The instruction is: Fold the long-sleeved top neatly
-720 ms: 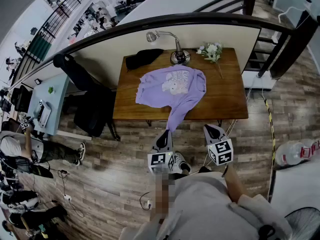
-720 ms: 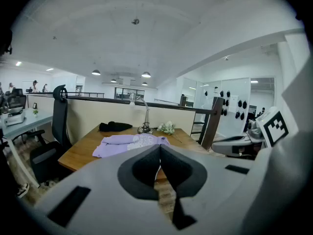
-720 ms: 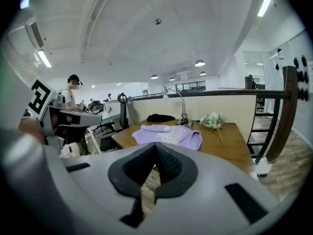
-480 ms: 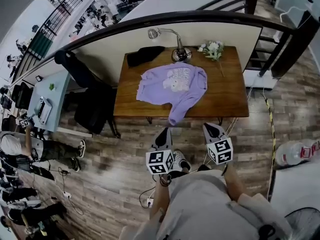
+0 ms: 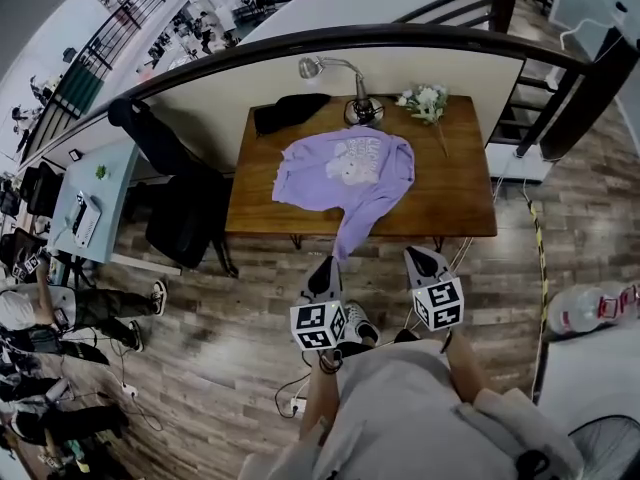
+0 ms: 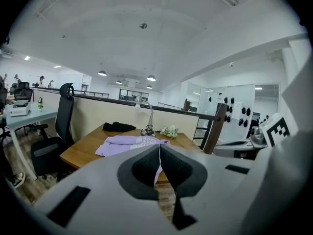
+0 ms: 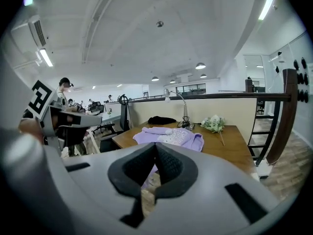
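A lilac long-sleeved top (image 5: 345, 171) lies crumpled on the wooden table (image 5: 460, 203), with one sleeve hanging over the near edge. It also shows as the lilac top (image 6: 122, 144) in the left gripper view and the lilac top (image 7: 168, 136) in the right gripper view. My left gripper (image 5: 325, 272) and right gripper (image 5: 422, 261) hover over the floor in front of the table, well short of the top. Both are shut and hold nothing. The left gripper (image 6: 160, 151) and right gripper (image 7: 155, 148) show their pads pressed together.
On the far side of the table stand a desk lamp (image 5: 345, 88), a black garment (image 5: 287, 112) and a bunch of white flowers (image 5: 425, 100). A black office chair (image 5: 175, 208) stands left of the table. A curved partition (image 5: 200, 88) runs behind it. Stairs (image 5: 520, 118) rise at the right.
The view has shifted slightly; both grippers stay low in front of the table, shut. The top has not moved.
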Action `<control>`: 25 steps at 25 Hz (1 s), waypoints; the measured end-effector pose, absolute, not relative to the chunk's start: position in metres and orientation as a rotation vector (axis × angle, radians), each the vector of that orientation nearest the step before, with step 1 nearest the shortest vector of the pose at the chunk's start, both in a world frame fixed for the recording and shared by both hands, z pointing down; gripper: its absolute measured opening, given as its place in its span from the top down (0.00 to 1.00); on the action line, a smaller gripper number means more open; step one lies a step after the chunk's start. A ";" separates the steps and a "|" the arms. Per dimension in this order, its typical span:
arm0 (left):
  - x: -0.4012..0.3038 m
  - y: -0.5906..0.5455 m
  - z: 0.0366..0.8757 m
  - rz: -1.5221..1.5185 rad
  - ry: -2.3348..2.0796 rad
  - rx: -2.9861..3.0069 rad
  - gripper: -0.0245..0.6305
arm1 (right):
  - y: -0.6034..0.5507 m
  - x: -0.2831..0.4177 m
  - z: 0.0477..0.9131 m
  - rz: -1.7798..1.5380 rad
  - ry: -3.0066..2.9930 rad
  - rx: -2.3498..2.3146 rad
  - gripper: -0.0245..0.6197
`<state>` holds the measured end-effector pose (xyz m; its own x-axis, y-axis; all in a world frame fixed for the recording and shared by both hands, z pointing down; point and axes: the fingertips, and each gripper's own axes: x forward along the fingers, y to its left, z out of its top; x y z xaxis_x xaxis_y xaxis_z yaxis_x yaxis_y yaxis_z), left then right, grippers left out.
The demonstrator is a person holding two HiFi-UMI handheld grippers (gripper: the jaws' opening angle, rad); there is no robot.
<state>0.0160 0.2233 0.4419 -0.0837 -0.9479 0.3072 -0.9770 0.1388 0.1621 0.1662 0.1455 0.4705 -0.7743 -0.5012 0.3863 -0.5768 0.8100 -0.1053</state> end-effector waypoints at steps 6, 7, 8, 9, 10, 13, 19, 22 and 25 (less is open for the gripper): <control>0.011 0.222 0.444 0.112 -2.077 1.859 0.92 | 0.144 0.162 0.466 0.307 -2.663 0.835 0.90; 0.009 0.222 0.444 0.116 -2.079 1.858 0.91 | 0.144 0.161 0.465 0.306 -2.663 0.835 0.88; 0.008 0.222 0.444 0.120 -2.082 1.856 0.88 | 0.144 0.160 0.466 0.305 -2.661 0.834 0.86; 0.006 0.221 0.444 0.123 -2.083 1.854 0.84 | 0.144 0.159 0.467 0.307 -2.658 0.831 0.85; 0.005 0.220 0.445 0.123 -2.083 1.853 0.79 | 0.144 0.158 0.468 0.311 -2.655 0.824 0.83; 0.001 0.217 0.446 0.120 -2.083 1.849 0.76 | 0.143 0.153 0.473 0.328 -2.641 0.802 0.76; -0.007 0.214 0.452 0.114 -2.060 1.851 0.71 | 0.144 0.141 0.479 0.348 -2.625 0.763 0.67; -0.010 0.209 0.459 0.117 -2.032 1.869 0.71 | 0.141 0.133 0.482 0.341 -2.619 0.753 0.65; -0.020 0.201 0.462 0.104 -2.019 1.881 0.71 | 0.134 0.124 0.488 0.353 -2.607 0.759 0.65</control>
